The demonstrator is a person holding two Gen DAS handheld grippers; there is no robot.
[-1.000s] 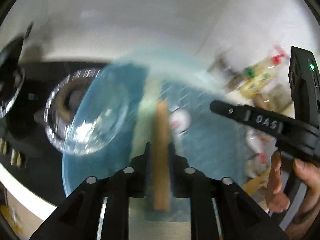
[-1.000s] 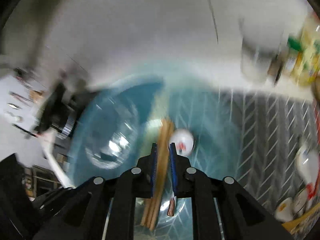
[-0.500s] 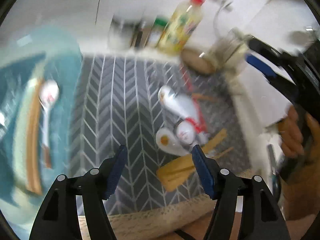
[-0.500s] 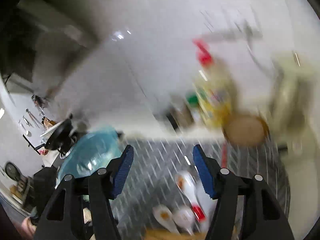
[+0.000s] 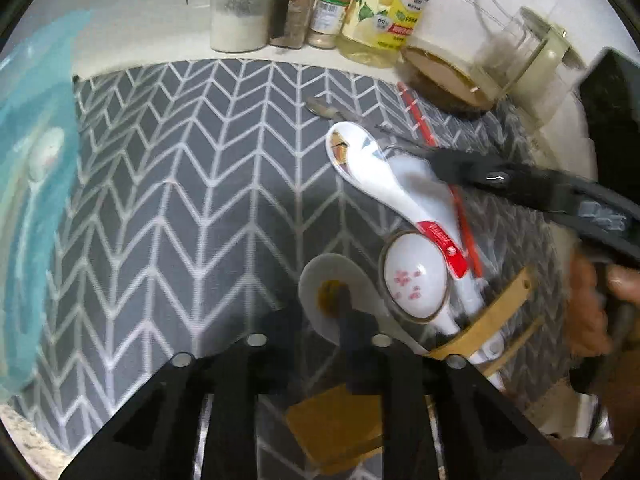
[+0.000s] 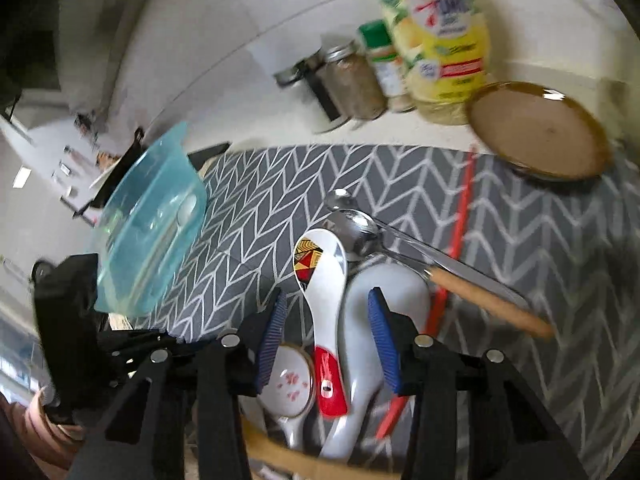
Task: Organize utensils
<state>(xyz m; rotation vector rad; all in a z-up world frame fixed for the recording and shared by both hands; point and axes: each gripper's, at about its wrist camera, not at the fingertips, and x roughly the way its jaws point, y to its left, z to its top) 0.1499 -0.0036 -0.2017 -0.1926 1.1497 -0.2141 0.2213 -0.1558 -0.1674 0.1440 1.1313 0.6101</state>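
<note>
Your utensils lie heaped on the right half of the grey chevron mat (image 5: 192, 184). On top is a white ceramic spoon (image 6: 320, 280) with a red-and-yellow pattern in its bowl and a red handle end; it rests slantwise over a plain white spoon (image 6: 360, 320). Just below them sits a rounder spoon (image 5: 414, 278) with pink blossoms and a thin brown rim, and beside it a flat white spoon (image 5: 332, 280) with a brownish mark in its bowl. A wooden spatula (image 5: 480, 324) pokes out under the pile, red chopsticks (image 6: 460, 220) run lengthwise past it, and a steel spoon with a wooden handle (image 6: 400, 248) crosses behind.

Your right gripper (image 6: 328, 332) hangs over the patterned spoon, jaws closing, the blue pads (image 6: 272, 332) either side of the handle and clear of it. Your left gripper (image 5: 348, 320) is blurred over the flat spoon; its jaws are closing and nearly together, but you can't tell whether they pinch anything.

The teal tub (image 6: 152, 224) stands off the mat's left edge with utensils in it.
</note>
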